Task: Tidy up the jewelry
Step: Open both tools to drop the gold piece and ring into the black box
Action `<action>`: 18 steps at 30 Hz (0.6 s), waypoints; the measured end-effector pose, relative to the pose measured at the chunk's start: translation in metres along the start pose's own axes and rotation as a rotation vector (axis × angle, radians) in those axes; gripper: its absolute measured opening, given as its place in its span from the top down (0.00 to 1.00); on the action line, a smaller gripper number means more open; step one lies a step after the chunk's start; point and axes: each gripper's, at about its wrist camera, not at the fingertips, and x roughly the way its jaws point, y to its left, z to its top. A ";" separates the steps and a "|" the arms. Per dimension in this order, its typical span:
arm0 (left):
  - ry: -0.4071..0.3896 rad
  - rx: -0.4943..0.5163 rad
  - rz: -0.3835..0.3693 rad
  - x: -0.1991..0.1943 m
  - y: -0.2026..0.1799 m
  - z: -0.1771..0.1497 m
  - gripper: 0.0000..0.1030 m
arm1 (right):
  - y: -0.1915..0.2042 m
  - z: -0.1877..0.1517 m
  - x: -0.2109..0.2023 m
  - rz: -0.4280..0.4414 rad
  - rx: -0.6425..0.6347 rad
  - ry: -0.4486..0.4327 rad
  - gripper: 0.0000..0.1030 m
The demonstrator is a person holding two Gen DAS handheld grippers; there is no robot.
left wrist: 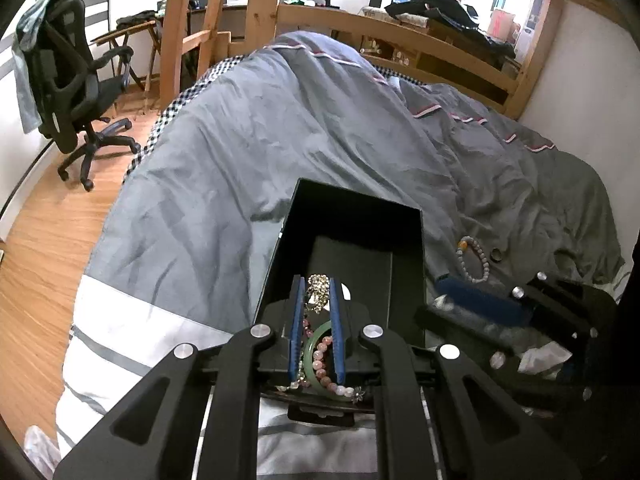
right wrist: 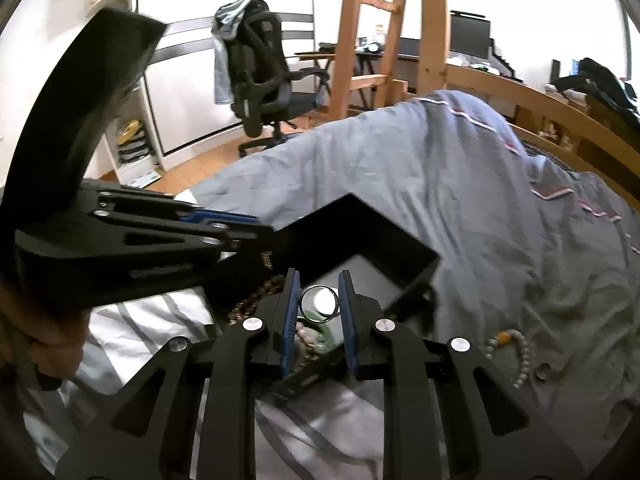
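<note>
holding a ring (right wrist: 320, 303) between its blue pads, the right gripper (right wrist: 319, 298) sits clamped on it just over the open black box (right wrist: 360, 236) on the bed (right wrist: 460, 184). the left gripper (left wrist: 317, 312) is nearly together over the near end of the same box; a silvery chain (left wrist: 316, 292) shows between its tips, but whether it is pinched or only seen through the gap i cannot tell. below it lie a green bangle (left wrist: 310, 356) and a pink bead bracelet (left wrist: 324, 360), already in the box.

to do this step well, i would lower the ring low over a bare patch of the box floor before letting the pads part, so it does not bounce or roll under the other pieces. keep the two grippers from knocking together, as they crowd the same box. a grey bead bracelet (right wrist: 520, 356) and a small dark ring (right wrist: 543, 371) still wait on the bed, just beside the box, so the job looks only partly done.
</note>
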 end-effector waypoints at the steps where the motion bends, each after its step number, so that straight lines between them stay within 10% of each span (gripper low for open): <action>1: 0.003 -0.002 0.003 0.001 0.000 0.000 0.88 | 0.002 -0.002 0.002 0.007 -0.005 0.007 0.80; 14: 0.019 -0.029 0.015 0.010 0.006 0.000 0.88 | 0.004 -0.012 0.012 0.049 0.001 0.018 0.80; 16: 0.015 -0.030 0.016 0.009 0.007 0.000 0.85 | 0.005 -0.012 0.013 0.048 -0.006 0.018 0.70; 18: 0.008 -0.036 0.022 0.007 0.008 0.000 0.67 | 0.005 -0.013 0.012 0.044 -0.001 0.009 0.39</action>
